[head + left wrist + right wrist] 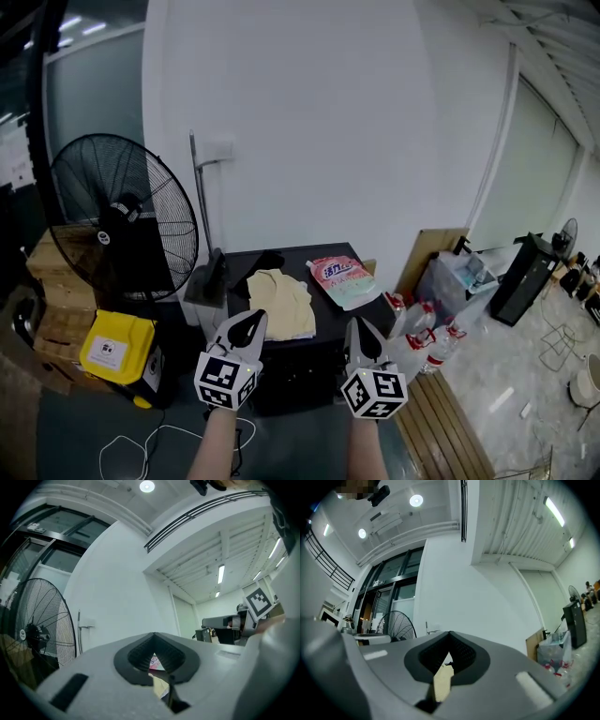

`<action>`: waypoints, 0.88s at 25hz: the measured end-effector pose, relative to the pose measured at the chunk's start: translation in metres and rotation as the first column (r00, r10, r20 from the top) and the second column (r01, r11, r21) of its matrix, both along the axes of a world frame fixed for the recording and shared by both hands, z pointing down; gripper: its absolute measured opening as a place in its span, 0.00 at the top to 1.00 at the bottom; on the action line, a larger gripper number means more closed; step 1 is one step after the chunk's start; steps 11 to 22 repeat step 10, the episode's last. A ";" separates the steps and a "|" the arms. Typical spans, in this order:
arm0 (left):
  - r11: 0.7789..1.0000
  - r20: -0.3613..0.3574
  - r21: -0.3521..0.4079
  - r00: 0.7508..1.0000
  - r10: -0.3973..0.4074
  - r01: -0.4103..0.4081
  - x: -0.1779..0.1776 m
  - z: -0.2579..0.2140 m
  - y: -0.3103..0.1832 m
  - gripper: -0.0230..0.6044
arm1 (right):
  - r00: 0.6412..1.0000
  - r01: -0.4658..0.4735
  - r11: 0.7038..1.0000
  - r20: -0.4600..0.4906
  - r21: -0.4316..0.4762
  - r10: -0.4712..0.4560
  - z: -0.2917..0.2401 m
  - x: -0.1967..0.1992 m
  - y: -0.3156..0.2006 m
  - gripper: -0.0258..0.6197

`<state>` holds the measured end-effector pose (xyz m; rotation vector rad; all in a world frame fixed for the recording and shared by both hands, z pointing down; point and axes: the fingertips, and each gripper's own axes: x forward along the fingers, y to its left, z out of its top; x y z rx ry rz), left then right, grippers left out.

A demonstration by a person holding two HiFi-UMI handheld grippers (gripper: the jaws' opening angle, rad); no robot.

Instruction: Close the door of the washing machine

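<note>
L gripper [251, 323] & R gripper [362, 330]: both w/ jaws shut, tips meeting, nothing btwn them. They're held side by side, apart, pointing at the black washer [300, 370], which stands vs. the white wall [309, 141]. On the washer's top lie a yellow cloth [279, 302] and a pink bag [339, 277], near each other. Fan [122, 220] to its left, bottles [427, 337] on the floor at right.

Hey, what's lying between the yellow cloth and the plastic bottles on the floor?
A pink pouch lies there, next to the yellow cloth and short of the plastic bottles. The head view shows it.
</note>
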<state>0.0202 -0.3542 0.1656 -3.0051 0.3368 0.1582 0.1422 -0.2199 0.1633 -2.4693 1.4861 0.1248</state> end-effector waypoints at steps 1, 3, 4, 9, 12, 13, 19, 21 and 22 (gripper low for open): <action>1.000 0.001 -0.001 1.000 -0.001 0.001 0.001 0.001 -0.001 0.96 | 1.000 0.001 1.000 0.001 0.001 -0.001 0.001 0.001 -0.001 0.95; 1.000 0.004 0.000 1.000 -0.004 0.004 0.001 0.002 -0.003 0.96 | 1.000 0.002 1.000 0.001 0.001 -0.002 0.001 0.002 -0.004 0.95; 1.000 0.004 0.001 1.000 -0.005 0.005 0.001 0.002 -0.003 0.96 | 1.000 0.003 1.000 0.000 0.001 -0.003 0.001 0.002 -0.003 0.95; 1.000 0.001 0.001 1.000 -0.007 0.007 0.001 0.001 0.002 0.96 | 1.000 0.008 1.000 0.002 0.002 -0.008 0.001 0.003 0.001 0.95; 1.000 0.000 0.001 1.000 -0.008 0.008 0.001 0.000 0.003 0.96 | 1.000 0.009 1.000 0.002 0.001 -0.009 0.001 0.003 0.001 0.95; 1.000 0.000 0.001 1.000 -0.008 0.008 0.001 0.000 0.003 0.96 | 1.000 0.009 1.000 0.002 0.001 -0.009 0.001 0.003 0.001 0.95; 1.000 0.000 0.001 1.000 -0.008 0.008 0.001 0.000 0.003 0.96 | 1.000 0.009 1.000 0.002 0.001 -0.009 0.001 0.003 0.001 0.95; 1.000 0.000 0.001 1.000 -0.008 0.008 0.001 0.000 0.003 0.96 | 1.000 0.009 1.000 0.002 0.001 -0.009 0.001 0.003 0.001 0.95; 1.000 0.000 0.001 1.000 -0.008 0.008 0.001 0.000 0.003 0.96 | 1.000 0.009 1.000 0.002 0.001 -0.009 0.001 0.003 0.001 0.95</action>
